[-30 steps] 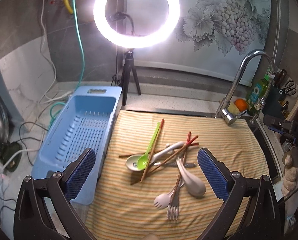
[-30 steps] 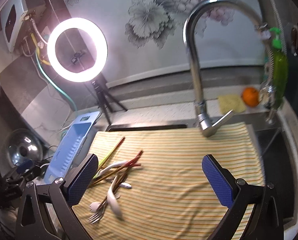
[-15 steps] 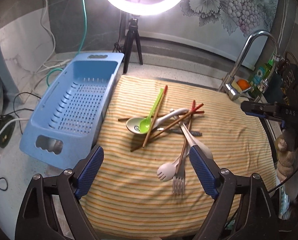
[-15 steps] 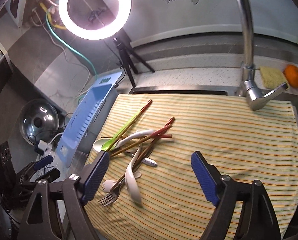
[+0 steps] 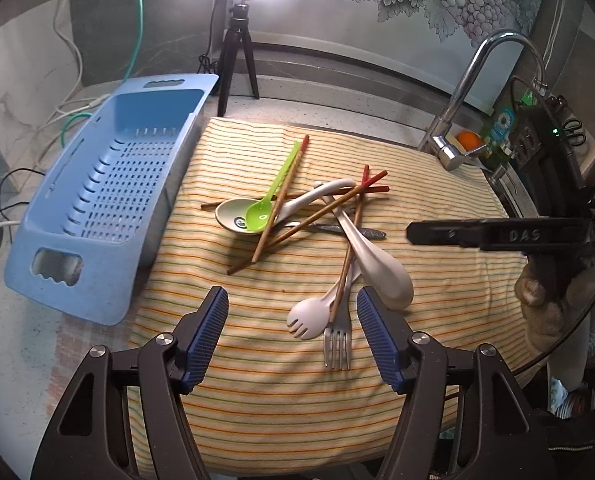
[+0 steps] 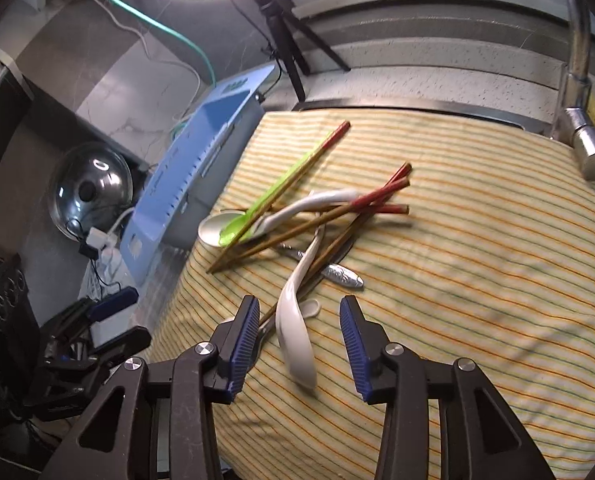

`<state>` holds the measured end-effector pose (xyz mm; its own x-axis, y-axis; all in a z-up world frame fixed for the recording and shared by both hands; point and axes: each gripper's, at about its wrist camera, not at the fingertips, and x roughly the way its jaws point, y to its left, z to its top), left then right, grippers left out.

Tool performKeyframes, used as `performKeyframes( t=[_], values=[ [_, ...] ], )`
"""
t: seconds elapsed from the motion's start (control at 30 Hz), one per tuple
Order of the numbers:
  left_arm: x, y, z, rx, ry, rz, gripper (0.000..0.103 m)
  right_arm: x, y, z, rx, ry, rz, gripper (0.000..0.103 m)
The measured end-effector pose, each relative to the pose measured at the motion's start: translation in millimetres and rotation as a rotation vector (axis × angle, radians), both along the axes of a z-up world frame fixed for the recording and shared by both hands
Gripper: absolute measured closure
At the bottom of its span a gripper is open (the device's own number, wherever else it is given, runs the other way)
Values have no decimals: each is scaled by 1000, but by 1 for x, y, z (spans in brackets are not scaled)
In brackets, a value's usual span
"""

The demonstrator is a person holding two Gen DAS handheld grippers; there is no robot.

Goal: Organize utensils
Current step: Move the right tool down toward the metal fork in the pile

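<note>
Striped cloth (image 5: pixel 437 208) over the sink carries the whole utensil pile (image 5: pixel 317 224), chopsticks, spoons and fork crossed together, while the blue basket (image 5: pixel 109 184) just beside it holds nothing, so sorting is all ahead. Both grippers' jaws have just been closing yet touch nothing: the left gripper (image 5: pixel 292 326) flanks the white spork (image 5: pixel 307 320) and fork (image 5: pixel 337 340), the right gripper (image 6: pixel 297 330) the white spoon (image 6: pixel 295 332).

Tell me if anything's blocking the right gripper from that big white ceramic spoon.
Nothing visible does. The right gripper, jaws just closing, already straddles the big white ceramic spoon, pads not touching. A brown chopstick crosses the spoon's handle further up.
</note>
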<state>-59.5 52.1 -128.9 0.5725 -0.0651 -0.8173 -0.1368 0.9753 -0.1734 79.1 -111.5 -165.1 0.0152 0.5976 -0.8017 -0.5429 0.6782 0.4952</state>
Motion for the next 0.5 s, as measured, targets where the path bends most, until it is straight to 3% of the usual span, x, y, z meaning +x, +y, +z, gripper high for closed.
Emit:
performKeyframes(
  t=[0.2,0.5],
  values=[
    [0,-3,-4,0,12,-10,37,0,10,-19,1,88,30,71],
    [-7,2,-7,-1,20,9,37,-7,27,-20,22,117,74,75]
  ],
)
